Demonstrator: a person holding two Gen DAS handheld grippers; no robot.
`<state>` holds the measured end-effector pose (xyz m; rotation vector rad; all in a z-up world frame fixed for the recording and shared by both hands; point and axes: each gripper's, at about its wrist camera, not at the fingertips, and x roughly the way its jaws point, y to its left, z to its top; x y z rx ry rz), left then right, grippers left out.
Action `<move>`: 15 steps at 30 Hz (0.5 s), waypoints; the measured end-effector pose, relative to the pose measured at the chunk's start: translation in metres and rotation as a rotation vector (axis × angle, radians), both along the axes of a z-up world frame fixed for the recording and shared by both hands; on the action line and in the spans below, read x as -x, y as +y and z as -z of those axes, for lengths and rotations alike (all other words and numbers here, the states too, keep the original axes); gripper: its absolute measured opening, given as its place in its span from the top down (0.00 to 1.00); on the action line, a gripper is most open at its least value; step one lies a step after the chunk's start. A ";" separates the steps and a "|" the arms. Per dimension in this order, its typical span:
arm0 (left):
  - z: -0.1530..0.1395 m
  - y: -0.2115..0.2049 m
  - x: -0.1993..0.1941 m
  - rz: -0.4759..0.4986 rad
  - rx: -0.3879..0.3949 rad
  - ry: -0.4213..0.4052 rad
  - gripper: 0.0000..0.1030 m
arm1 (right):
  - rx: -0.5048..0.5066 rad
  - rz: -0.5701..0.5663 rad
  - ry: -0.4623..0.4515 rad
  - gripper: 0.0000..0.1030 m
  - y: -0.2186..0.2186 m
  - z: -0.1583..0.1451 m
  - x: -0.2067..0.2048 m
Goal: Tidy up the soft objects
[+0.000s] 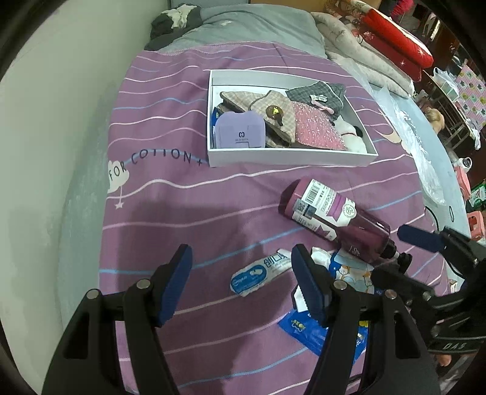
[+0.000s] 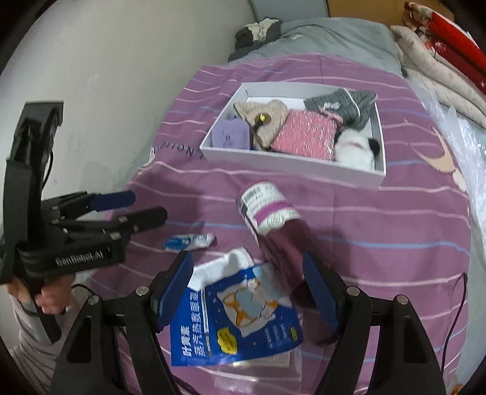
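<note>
A white box [image 1: 288, 158] [image 2: 291, 165] on the purple striped bedspread holds folded cloths, a pink glittery pouch [image 1: 316, 127] [image 2: 306, 136], a lilac card [image 1: 240, 130] and a white plush [image 2: 355, 149]. A maroon bottle [image 1: 334, 218] [image 2: 273, 221] lies in front of it. A blue packet [image 2: 237, 319] [image 1: 322, 331] and a small white-blue tube [image 1: 261, 273] [image 2: 189, 241] lie nearer. My left gripper [image 1: 241, 282] is open, above the tube. My right gripper [image 2: 247, 291] is open, its fingers either side of the blue packet and the bottle's lower end.
A pale wall [image 1: 60, 121] runs along the bed's left side. A grey pillow [image 1: 252, 27] and dark clothes lie at the head. Folded quilts [image 1: 364, 51] and clear plastic [image 1: 425, 145] lie on the right.
</note>
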<state>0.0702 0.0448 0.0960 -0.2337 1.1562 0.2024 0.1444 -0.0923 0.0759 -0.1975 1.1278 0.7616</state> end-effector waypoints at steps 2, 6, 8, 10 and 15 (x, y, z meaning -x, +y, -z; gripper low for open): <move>0.002 -0.002 0.003 0.007 -0.001 -0.001 0.34 | -0.020 -0.003 -0.002 0.27 -0.005 0.005 0.008; 0.008 -0.006 0.010 0.023 -0.007 0.005 0.34 | -0.032 -0.022 -0.021 0.27 -0.014 0.015 0.023; 0.011 -0.007 0.012 0.023 -0.003 0.008 0.34 | -0.020 -0.029 -0.036 0.27 -0.018 0.020 0.029; 0.016 -0.008 0.014 0.024 0.002 0.010 0.34 | -0.011 -0.027 -0.034 0.27 -0.023 0.026 0.032; 0.026 -0.013 0.016 0.036 -0.095 0.015 0.34 | 0.001 -0.007 -0.048 0.27 -0.034 0.040 0.039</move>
